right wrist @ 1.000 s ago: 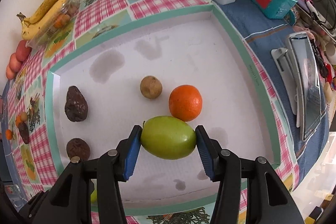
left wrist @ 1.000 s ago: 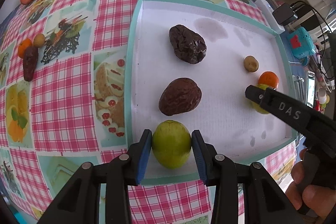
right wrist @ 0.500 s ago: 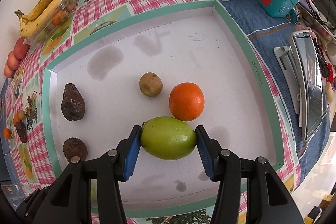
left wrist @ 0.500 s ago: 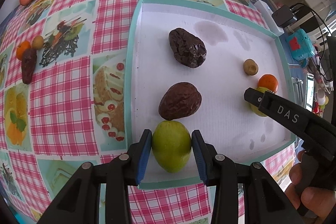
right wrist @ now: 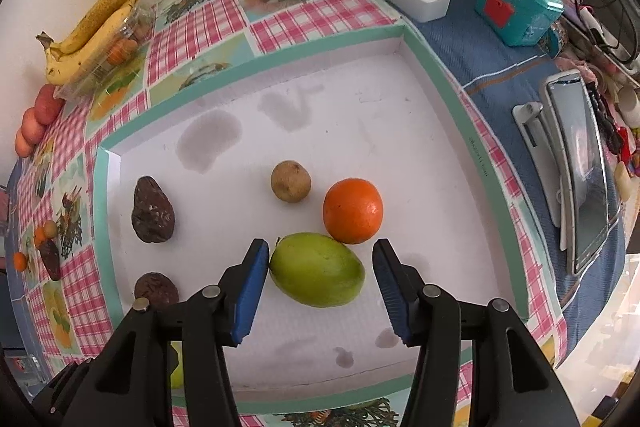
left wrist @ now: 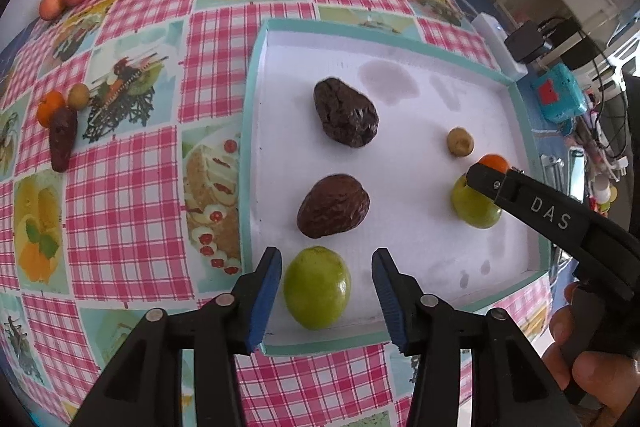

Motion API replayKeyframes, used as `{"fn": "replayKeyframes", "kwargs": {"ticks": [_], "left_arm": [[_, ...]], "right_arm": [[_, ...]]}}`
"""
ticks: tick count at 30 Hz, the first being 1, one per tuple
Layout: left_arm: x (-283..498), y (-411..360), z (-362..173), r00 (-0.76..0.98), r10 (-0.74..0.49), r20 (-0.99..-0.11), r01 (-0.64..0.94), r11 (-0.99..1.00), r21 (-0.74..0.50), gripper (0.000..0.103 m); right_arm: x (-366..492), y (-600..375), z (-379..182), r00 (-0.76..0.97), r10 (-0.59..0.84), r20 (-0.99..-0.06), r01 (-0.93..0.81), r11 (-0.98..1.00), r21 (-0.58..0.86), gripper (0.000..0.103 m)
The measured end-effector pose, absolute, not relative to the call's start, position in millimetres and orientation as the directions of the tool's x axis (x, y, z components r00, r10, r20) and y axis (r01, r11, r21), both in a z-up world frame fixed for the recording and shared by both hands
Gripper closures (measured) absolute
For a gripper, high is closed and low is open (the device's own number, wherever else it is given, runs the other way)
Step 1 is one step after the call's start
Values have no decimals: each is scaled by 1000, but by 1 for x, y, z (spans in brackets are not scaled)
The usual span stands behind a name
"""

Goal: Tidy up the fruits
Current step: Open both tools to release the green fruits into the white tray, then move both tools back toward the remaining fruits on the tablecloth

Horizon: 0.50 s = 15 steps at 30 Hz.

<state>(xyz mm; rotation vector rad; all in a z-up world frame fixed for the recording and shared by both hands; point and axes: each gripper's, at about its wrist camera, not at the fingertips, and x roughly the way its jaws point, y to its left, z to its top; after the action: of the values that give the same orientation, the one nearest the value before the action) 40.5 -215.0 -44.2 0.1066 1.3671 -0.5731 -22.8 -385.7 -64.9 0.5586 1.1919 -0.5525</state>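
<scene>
Both grippers, L [left wrist: 325,301] & R [right wrist: 320,291], spread wide off 2 green fruits: retract straight back, don't nudge them.

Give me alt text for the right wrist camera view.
The open right gripper straddles a green fruit lying in a white tray, an orange touching its far side. A small tan fruit and two dark wrinkled fruits lie beyond.
</scene>
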Motion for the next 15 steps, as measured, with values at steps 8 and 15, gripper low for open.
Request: {"fn": "replayKeyframes", "kwargs": {"ticks": [8,15], "left_arm": [[49,-195,-29,150,-327,-933,412,878,-242,52],[66,-171,-30,216,-275,-937,301,931,-204,52]], "right_arm": [[-27,-385,-54,305,-137,-942,667,737,109,48],[-27,-387,-52,305,-140,-942,670,734,108,48]]}}
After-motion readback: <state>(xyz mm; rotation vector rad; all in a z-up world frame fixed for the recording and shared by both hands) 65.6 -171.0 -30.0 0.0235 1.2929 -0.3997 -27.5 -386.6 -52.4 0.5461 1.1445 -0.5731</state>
